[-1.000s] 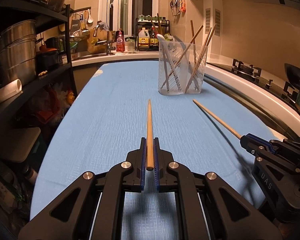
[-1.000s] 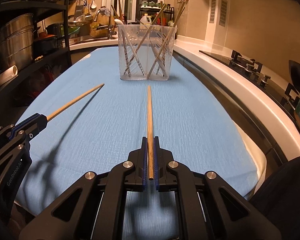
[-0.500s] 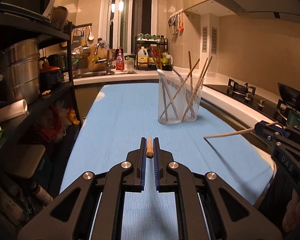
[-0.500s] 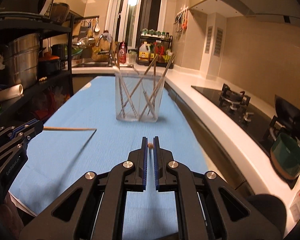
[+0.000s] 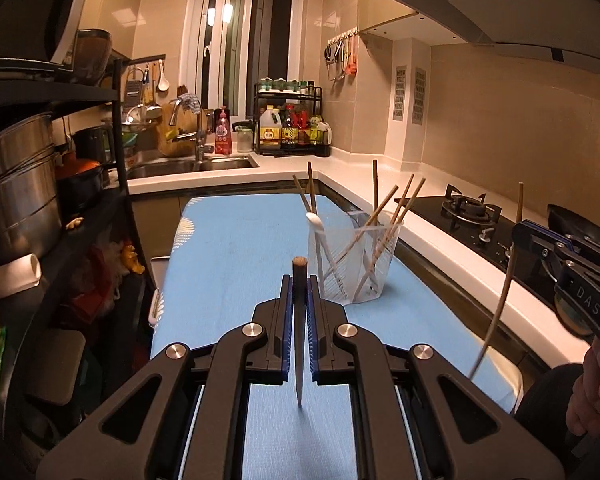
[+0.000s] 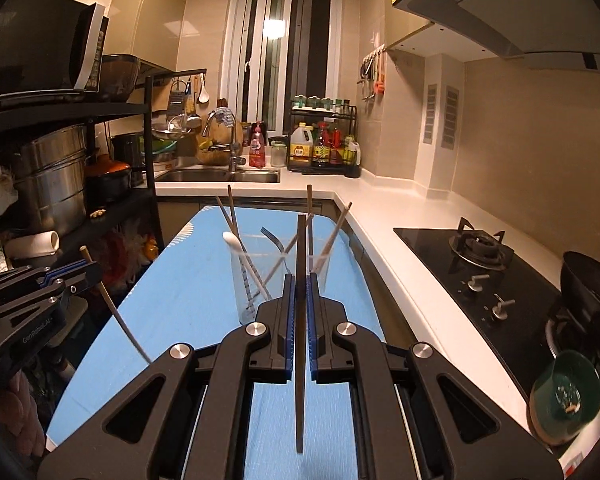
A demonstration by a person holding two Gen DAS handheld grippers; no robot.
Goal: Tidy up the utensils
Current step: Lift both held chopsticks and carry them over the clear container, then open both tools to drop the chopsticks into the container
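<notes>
Both grippers are clamped tight on a chopstick each, held upright above the blue cloth.

The left gripper has its jaws pinched nearly together on a wooden chopstick, thick end poking up above the fingers, thin tip hanging down over the cloth. In this view the right gripper comes in from the right edge, with its own chopstick sticking out above and below the jaws, and a bit of the person's hand under it.

From the right wrist camera, that same chopstick stands dead centre, looking dark and running well below the closed jaws of the right gripper. It blocks part of the clear plastic holder, which sits on the far half of the cloth, just beyond the fingers. The left gripper sits at the left edge here, its chopstick slanting down to the right.

The left view shows the holder off to the right, unblocked, with several chopsticks and a white spoon leaning in it. Only the right view shows the fork in there, plus a green bowl on the near right counter.
</notes>
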